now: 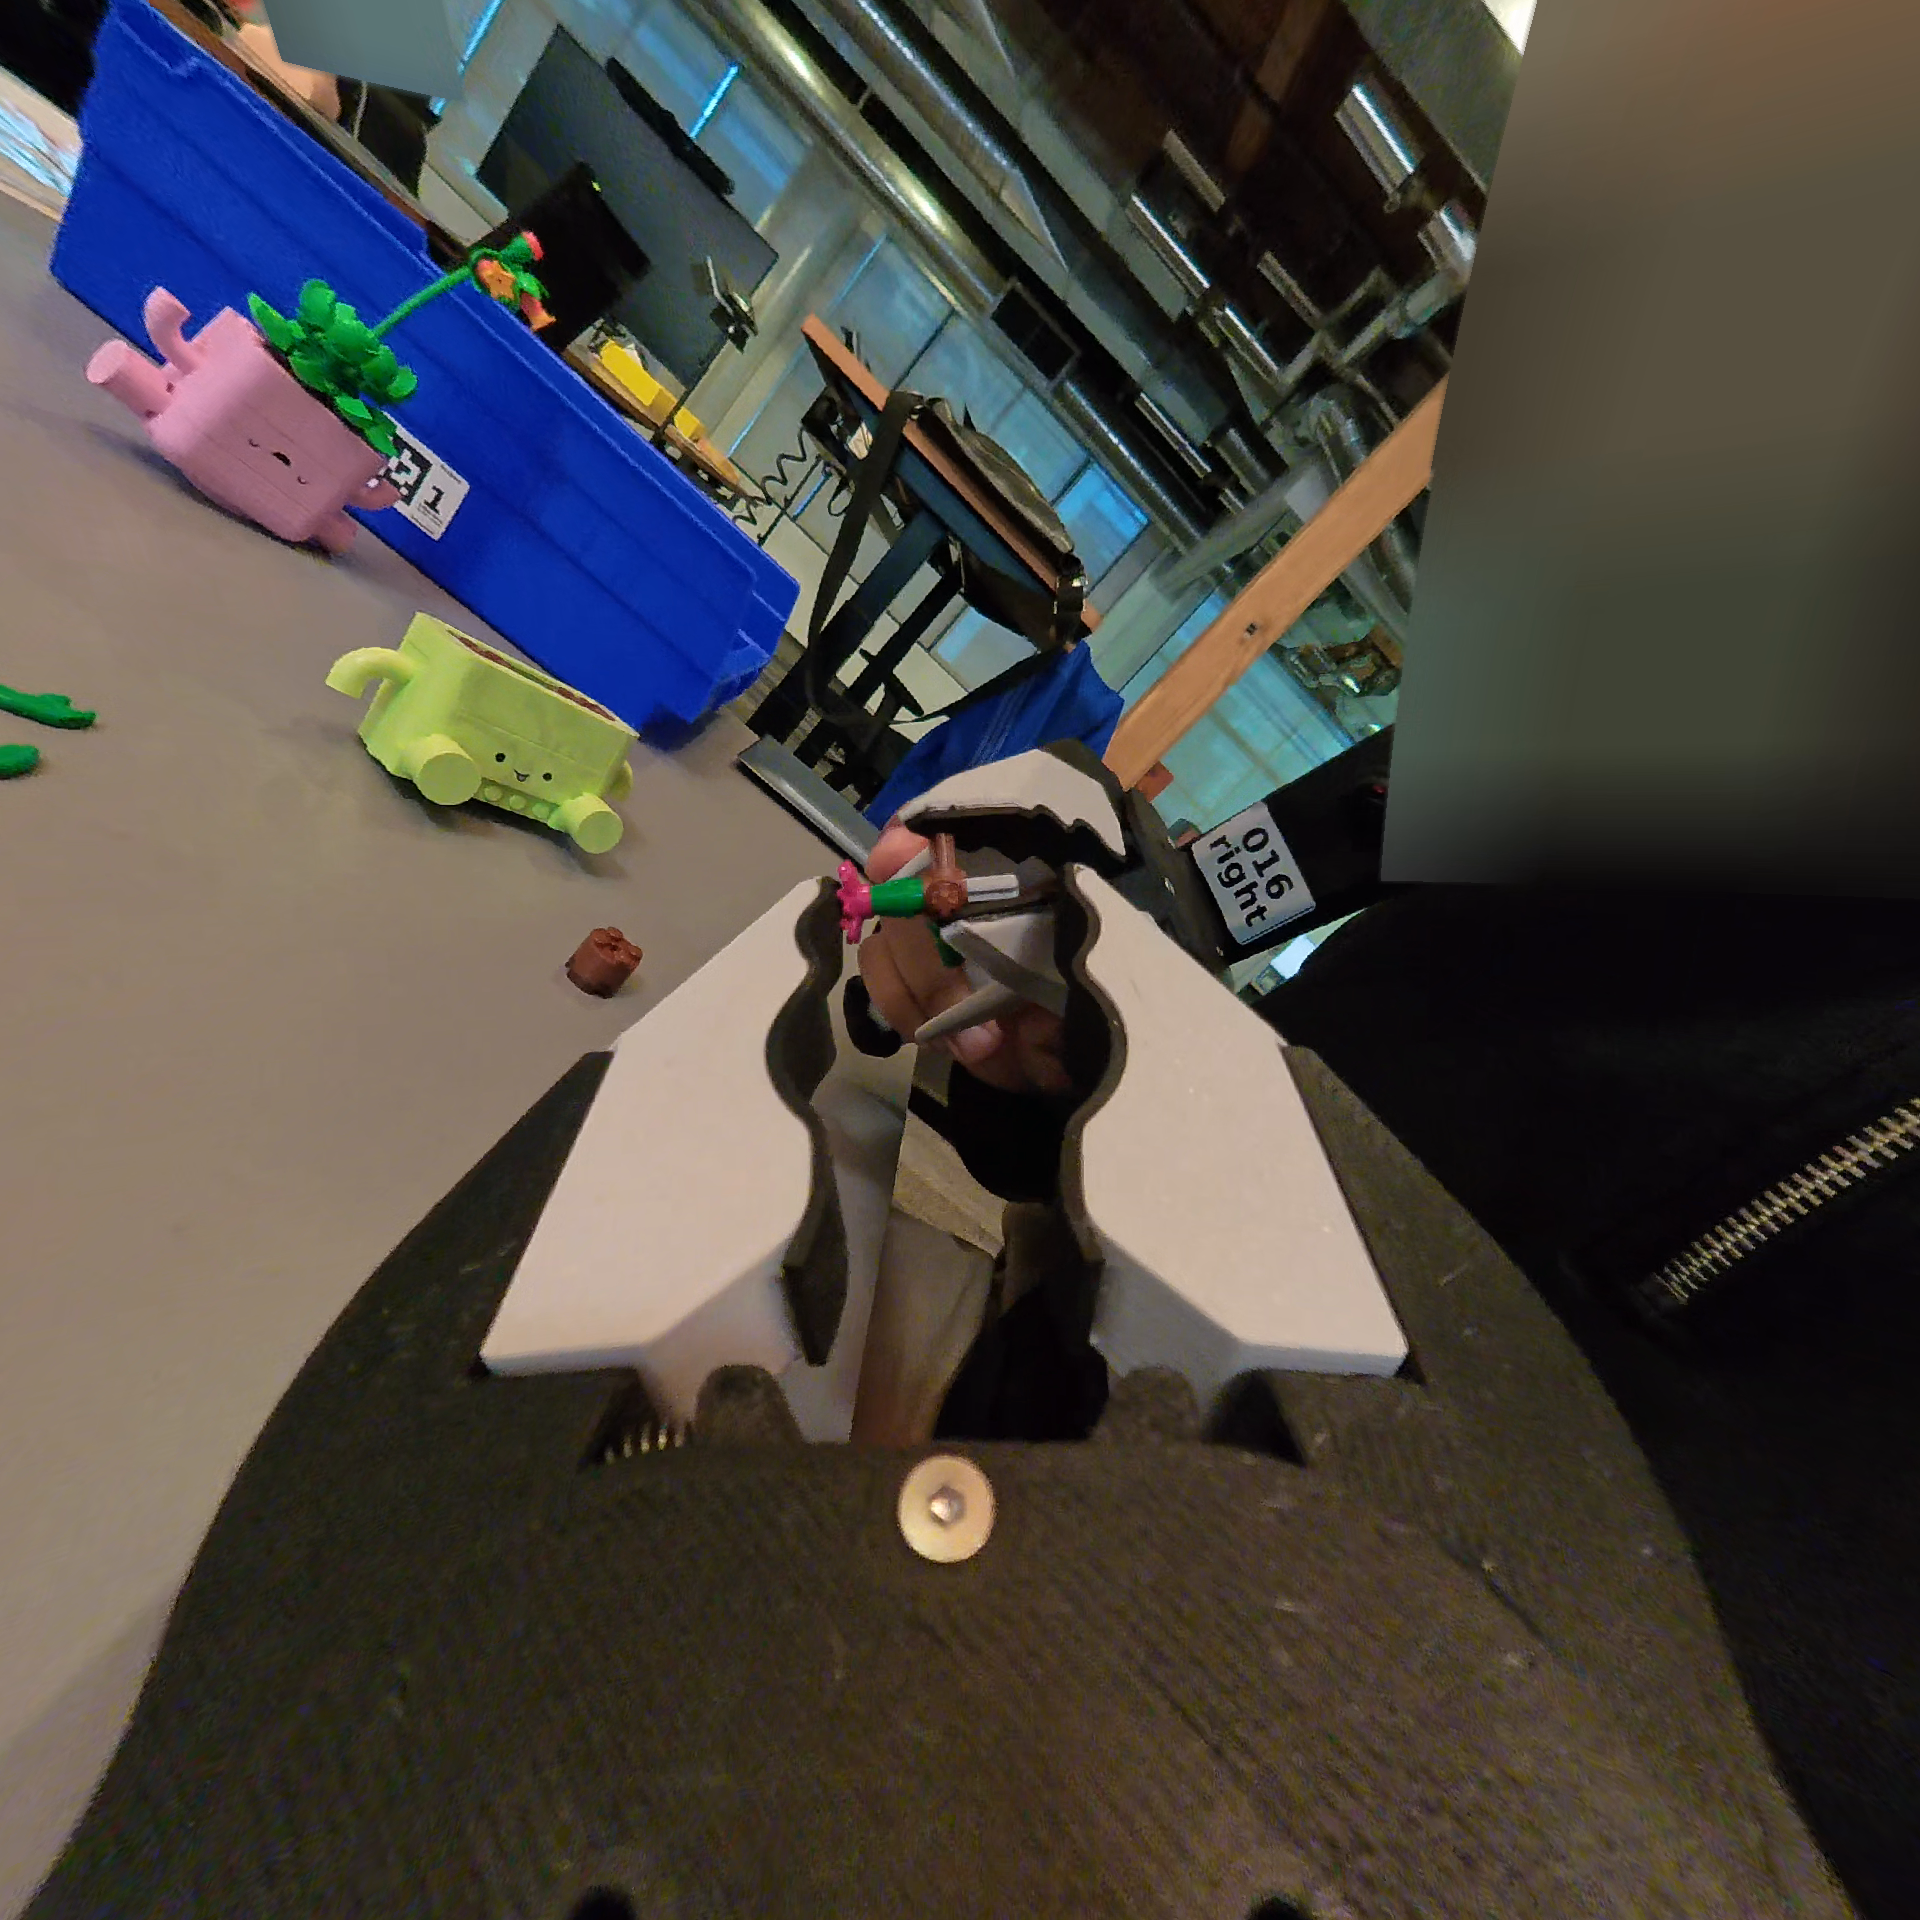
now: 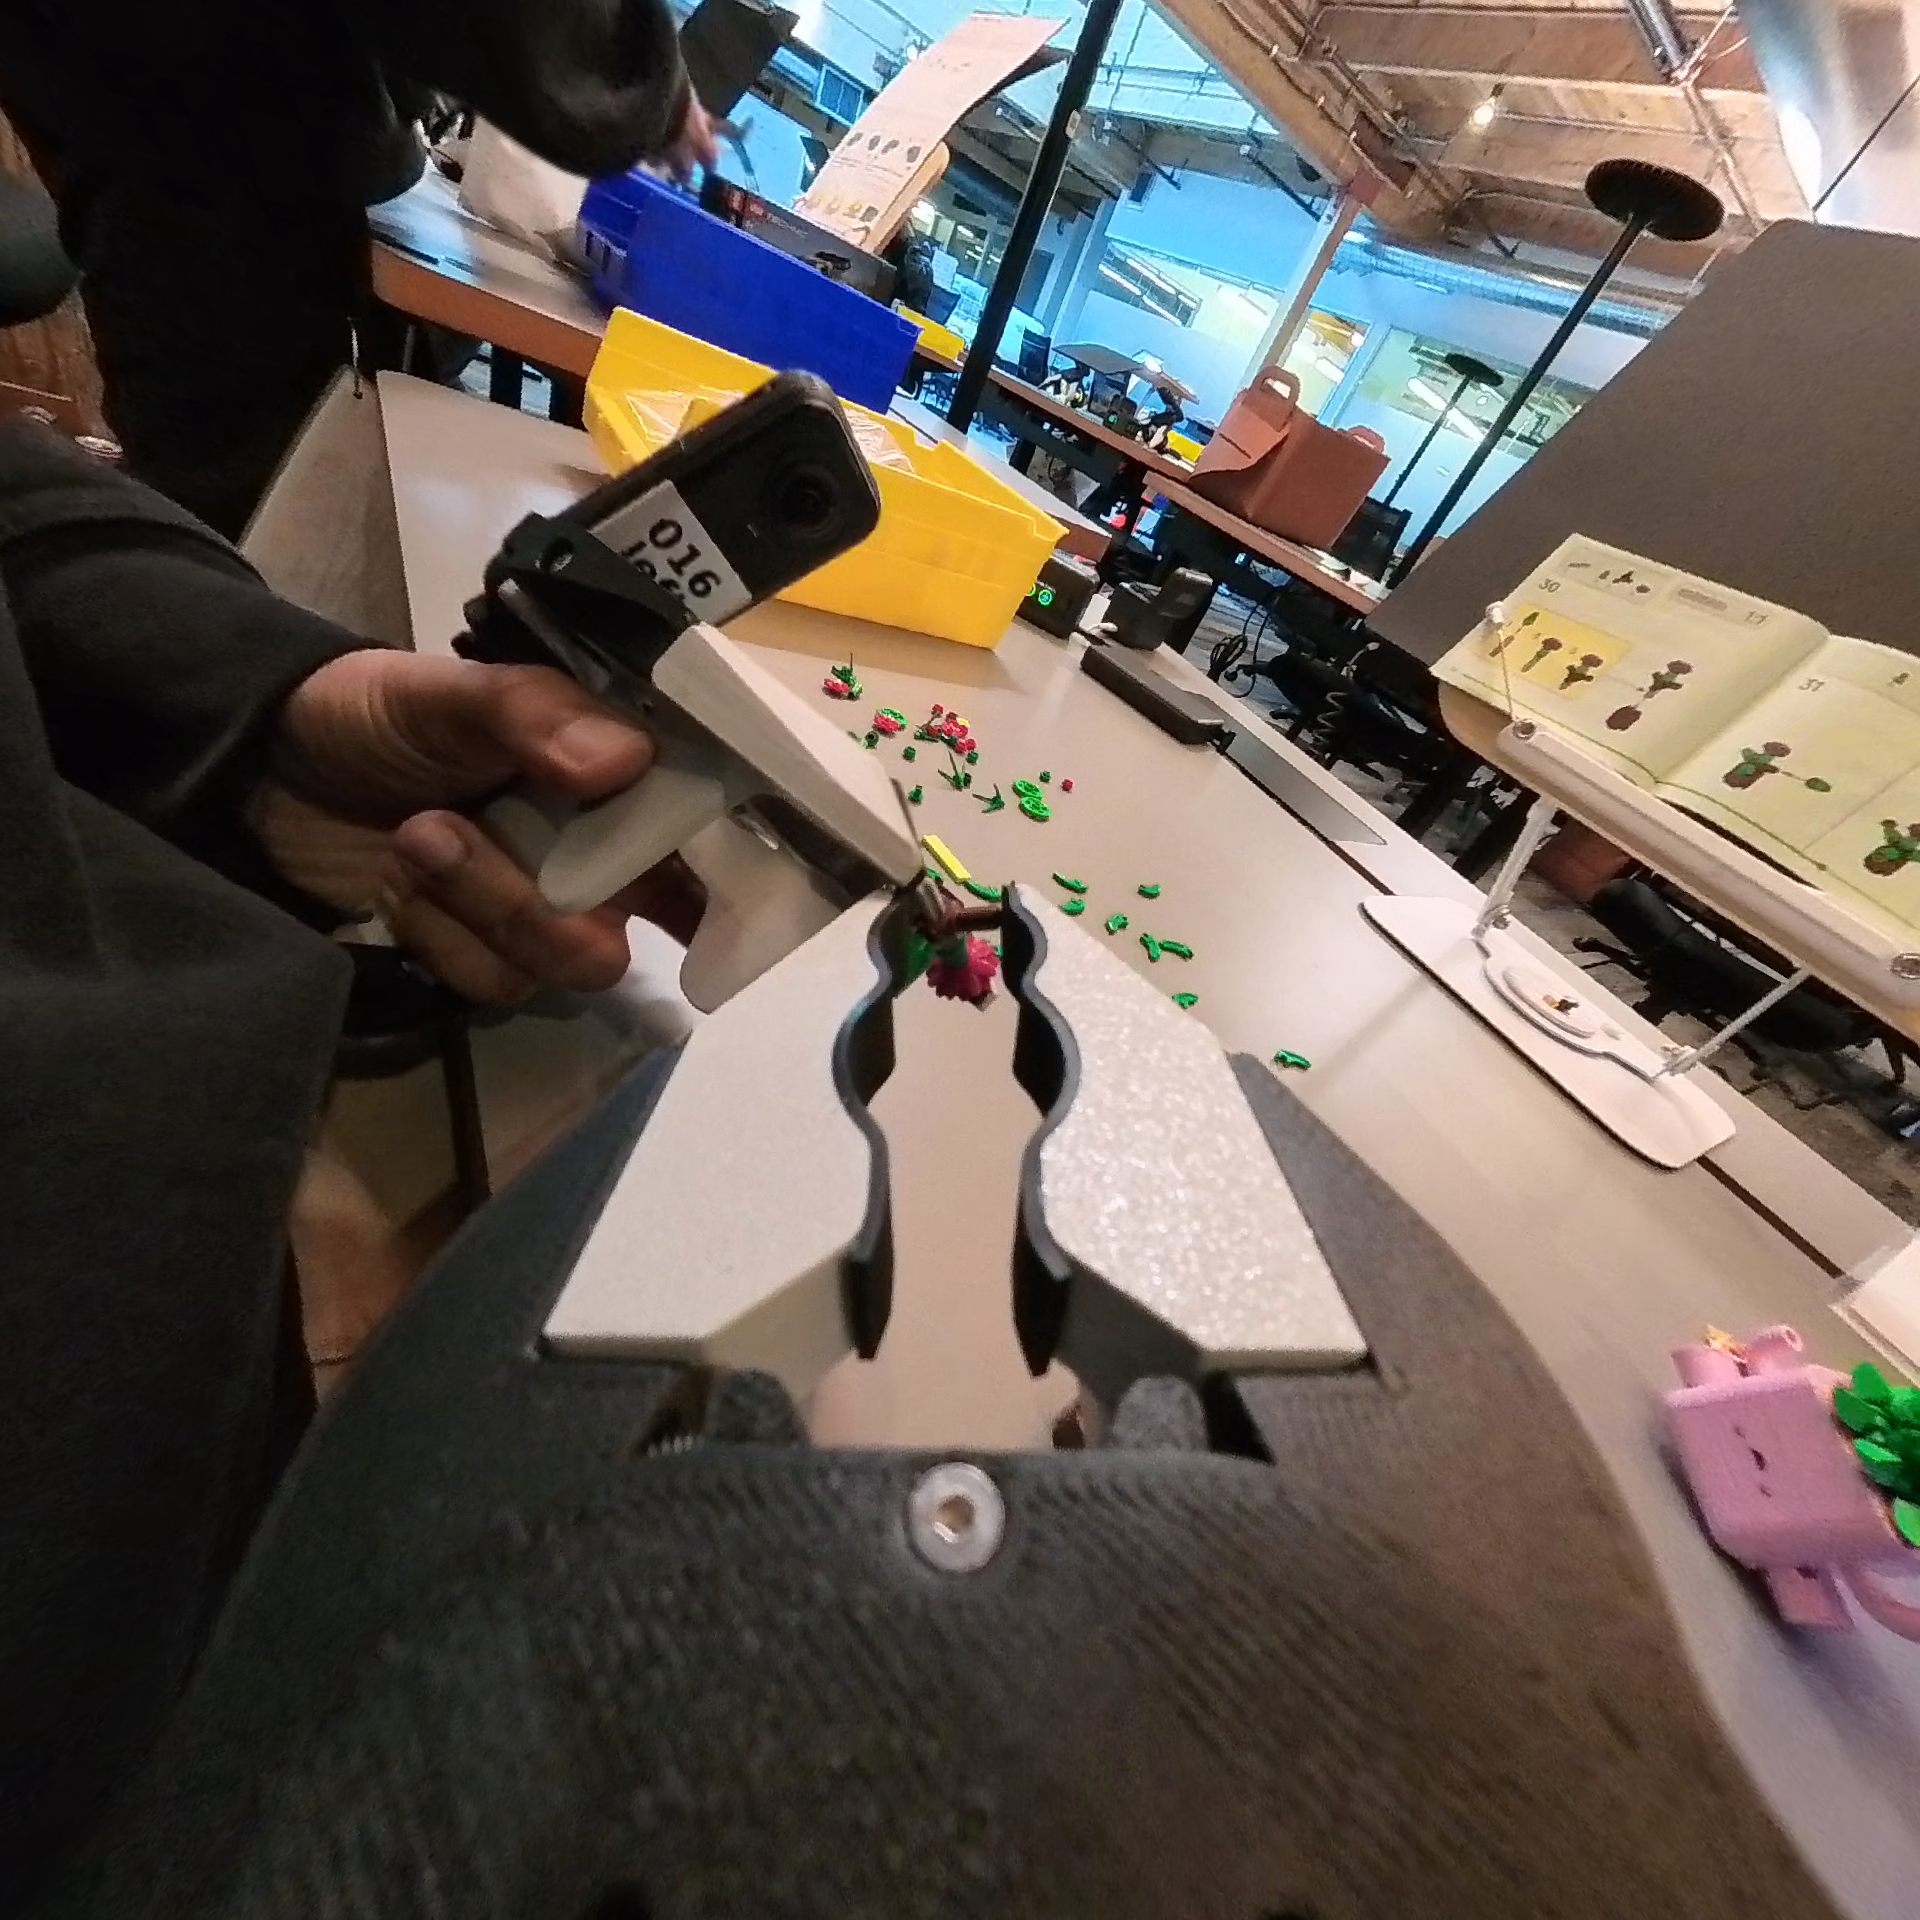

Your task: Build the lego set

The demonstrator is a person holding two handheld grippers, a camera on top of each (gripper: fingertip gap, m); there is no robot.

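Observation:
A small flower stem (image 1: 894,897), with a pink bloom, a green stalk and a brown and white end, hangs in the air between both grippers. My left gripper (image 1: 951,888) is closed narrowly on it, the bloom against one fingertip. My right gripper (image 2: 951,920) faces it and is closed on the same stem (image 2: 956,956). In the left wrist view the right gripper (image 1: 997,894) pinches the brown and white end. The left gripper (image 2: 914,873) reaches the stem from above left. A lime-green pot model (image 1: 499,727) and a pink pot model with green leaves (image 1: 260,436) lie on the table.
A brown round brick (image 1: 603,961) lies near the table edge. A blue bin (image 1: 540,488) stands behind the pots. Loose green and red pieces (image 2: 966,748) are scattered mid-table, with a yellow bin (image 2: 935,540) behind. An open instruction booklet (image 2: 1683,727) rests on a stand at right. Less than 4 cm separates the two grippers' tips. Both grippers' tips are roughly 15 cm from the lime-green pot model (image 1: 499,727).

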